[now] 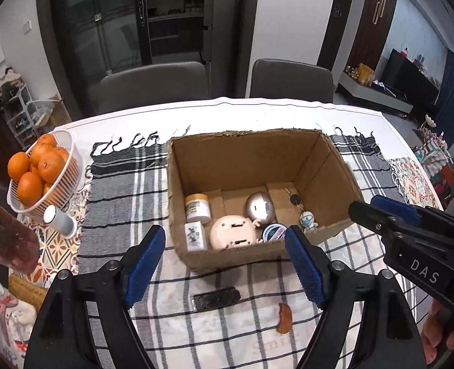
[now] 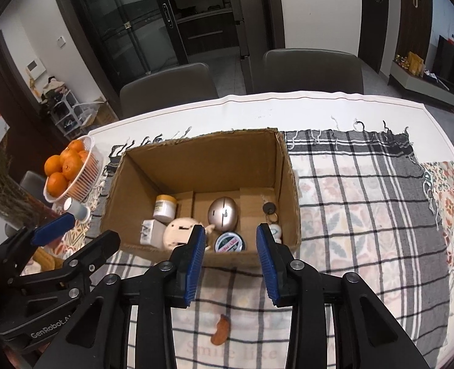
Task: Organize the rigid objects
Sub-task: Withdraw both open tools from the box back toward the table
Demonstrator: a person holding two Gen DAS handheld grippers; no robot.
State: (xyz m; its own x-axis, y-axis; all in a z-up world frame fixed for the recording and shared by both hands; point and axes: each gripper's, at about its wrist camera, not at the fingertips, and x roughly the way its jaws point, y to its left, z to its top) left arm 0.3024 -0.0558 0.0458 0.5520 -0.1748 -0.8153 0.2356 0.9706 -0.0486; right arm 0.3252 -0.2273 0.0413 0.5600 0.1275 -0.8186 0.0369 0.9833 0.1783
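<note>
Two grey chairs [image 1: 153, 84] sit tucked behind the white table [image 1: 257, 106]. Beyond them, dark glass doors [image 2: 128, 21] between white walls [image 2: 319, 6]. Far right, a TV [image 1: 411, 73] on a low cabinet [image 1: 377, 92]; far left, a white rack [image 2: 70, 113].

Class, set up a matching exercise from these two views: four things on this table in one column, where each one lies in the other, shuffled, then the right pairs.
Things
1. round tin
2. oranges
3. black flat object
4. key with charm

Places
A. on the checked cloth, in front of the cardboard box
B. in the box, by its right wall
C. in the white basket
D. in the box, against its near wall

Pairs: 1-D, 2-C, 3-A, 4-B
</note>
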